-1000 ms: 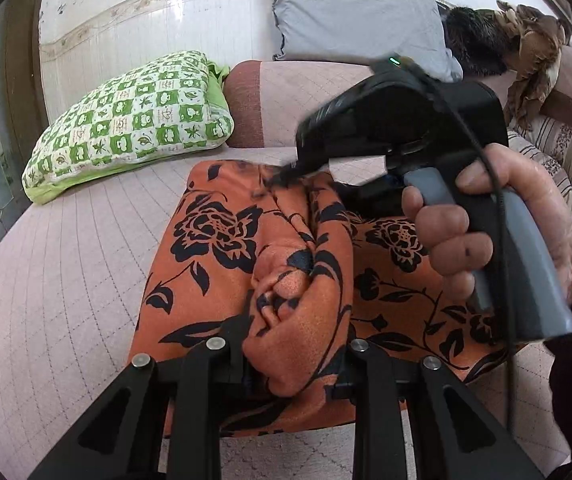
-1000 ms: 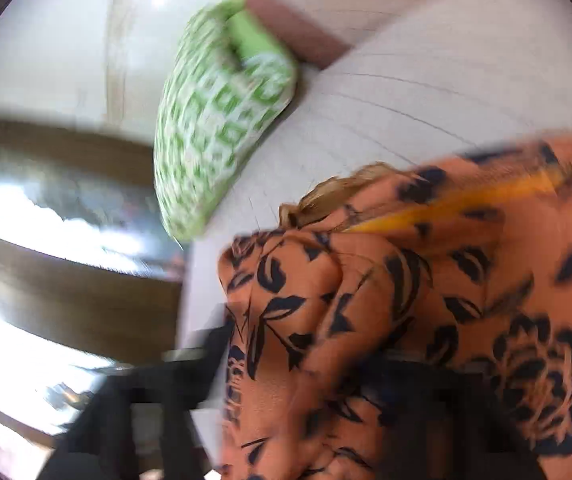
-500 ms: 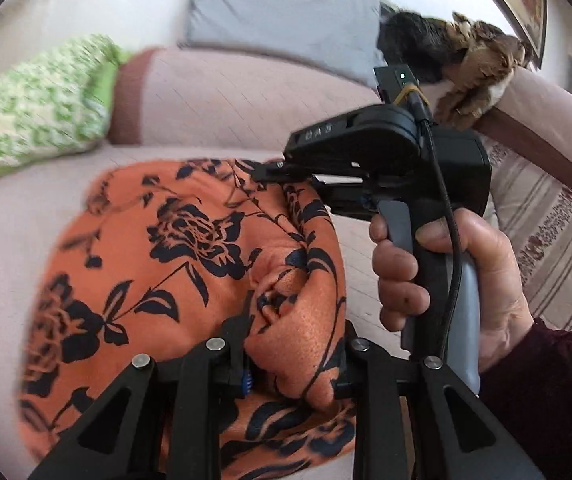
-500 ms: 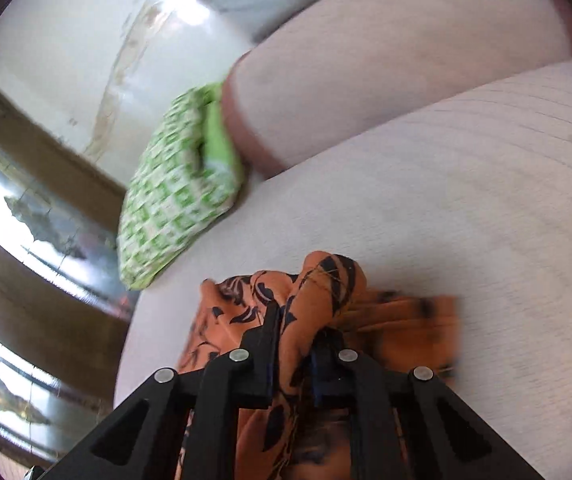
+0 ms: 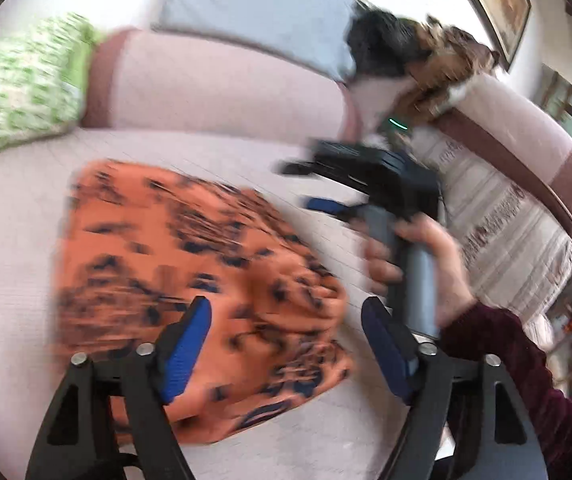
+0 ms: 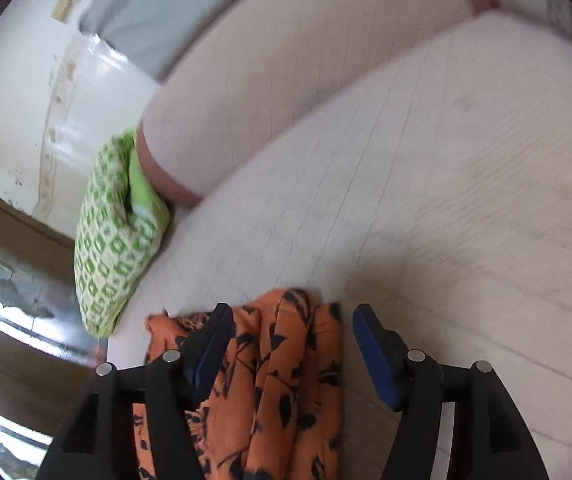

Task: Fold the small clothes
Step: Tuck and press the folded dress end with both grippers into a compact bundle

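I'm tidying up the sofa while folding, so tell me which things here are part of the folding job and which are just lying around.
Part of the job:
orange floral garment
left gripper, open
right gripper, open

Just lying about:
green patterned pillow
grey cushion
brown and black bundle on the sofa back

Pink sofa (image 5: 214,92), green pillow (image 6: 114,232), white wall (image 6: 14,92)

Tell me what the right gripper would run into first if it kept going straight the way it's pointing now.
Most likely the orange cloth: it lies bunched between the open fingers of the right gripper, just ahead. Past it comes the bare sofa seat, then the backrest. Depth is hard to judge.
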`<move>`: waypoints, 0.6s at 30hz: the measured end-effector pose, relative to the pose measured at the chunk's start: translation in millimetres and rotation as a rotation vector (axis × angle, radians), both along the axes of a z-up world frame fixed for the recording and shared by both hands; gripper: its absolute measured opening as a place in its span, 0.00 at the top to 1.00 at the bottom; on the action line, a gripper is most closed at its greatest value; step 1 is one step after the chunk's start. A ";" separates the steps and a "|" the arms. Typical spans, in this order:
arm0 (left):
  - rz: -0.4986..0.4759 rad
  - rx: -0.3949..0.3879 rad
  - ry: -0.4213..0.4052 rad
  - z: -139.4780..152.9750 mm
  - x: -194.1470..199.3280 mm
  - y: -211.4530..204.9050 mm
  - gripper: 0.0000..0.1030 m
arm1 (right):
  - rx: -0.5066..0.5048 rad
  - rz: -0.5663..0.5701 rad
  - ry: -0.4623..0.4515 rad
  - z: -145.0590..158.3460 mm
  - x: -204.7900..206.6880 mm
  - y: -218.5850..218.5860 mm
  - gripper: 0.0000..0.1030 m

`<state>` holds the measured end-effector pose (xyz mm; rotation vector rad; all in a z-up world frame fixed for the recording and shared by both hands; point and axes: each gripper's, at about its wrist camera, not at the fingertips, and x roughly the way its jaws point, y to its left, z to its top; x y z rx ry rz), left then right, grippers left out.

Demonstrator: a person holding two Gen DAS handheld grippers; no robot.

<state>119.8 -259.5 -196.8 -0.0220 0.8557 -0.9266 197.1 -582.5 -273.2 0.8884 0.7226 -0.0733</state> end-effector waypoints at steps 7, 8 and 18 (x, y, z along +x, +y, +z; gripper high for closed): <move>0.272 0.249 -0.101 -11.6 38.4 62.1 0.24 | -0.090 0.183 -0.088 50.1 -42.2 79.1 0.42; 0.292 0.255 -0.096 -17.7 42.7 67.2 0.24 | -0.062 0.210 -0.094 52.1 -42.6 91.8 0.48; 0.190 0.414 -0.055 -68.6 41.1 53.8 0.24 | 0.014 0.094 0.219 -8.9 -82.7 113.6 0.73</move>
